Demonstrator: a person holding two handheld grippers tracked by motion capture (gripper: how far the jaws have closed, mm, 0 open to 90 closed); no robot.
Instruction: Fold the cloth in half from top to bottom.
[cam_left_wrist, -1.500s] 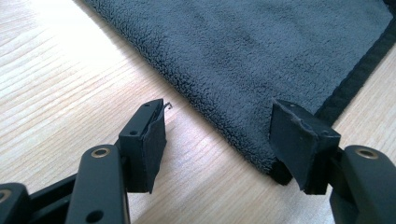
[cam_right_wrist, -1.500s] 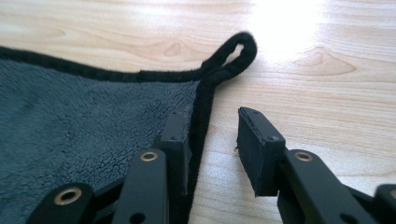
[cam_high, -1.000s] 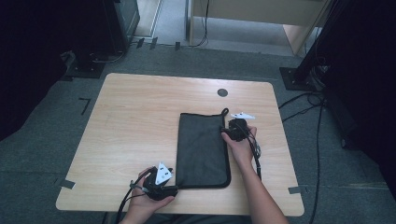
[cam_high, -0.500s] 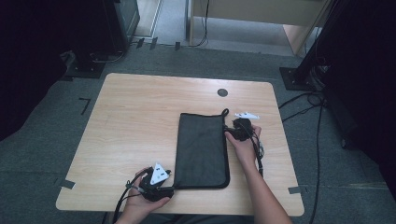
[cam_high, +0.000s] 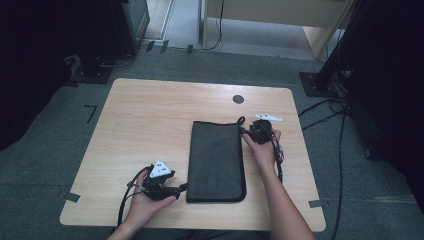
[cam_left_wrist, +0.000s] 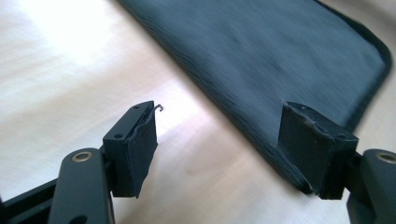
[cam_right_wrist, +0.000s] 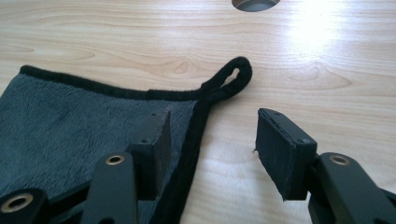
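A dark grey folded towel (cam_high: 216, 160) lies flat on the wooden table (cam_high: 150, 120). My left gripper (cam_high: 181, 188) sits at the towel's near left corner. In the left gripper view its jaws (cam_left_wrist: 219, 140) stand apart and have just been opening, with bare table between them and the towel (cam_left_wrist: 280, 56) edge by the right jaw. My right gripper (cam_high: 244, 132) is at the far right corner, beside the hanging loop (cam_high: 241, 120). Its jaws (cam_right_wrist: 212, 140) straddle the towel's (cam_right_wrist: 70, 130) hem below the loop (cam_right_wrist: 231, 77) without pressing it.
A round cable hole (cam_high: 238, 99) lies in the table beyond the towel. Cables trail from both grippers over the near edge. Stands and cables sit on the grey floor around the table.
My left gripper has drawn back to the left, off the towel's near corner, and its jaws stand wider. The right hand has hardly moved.
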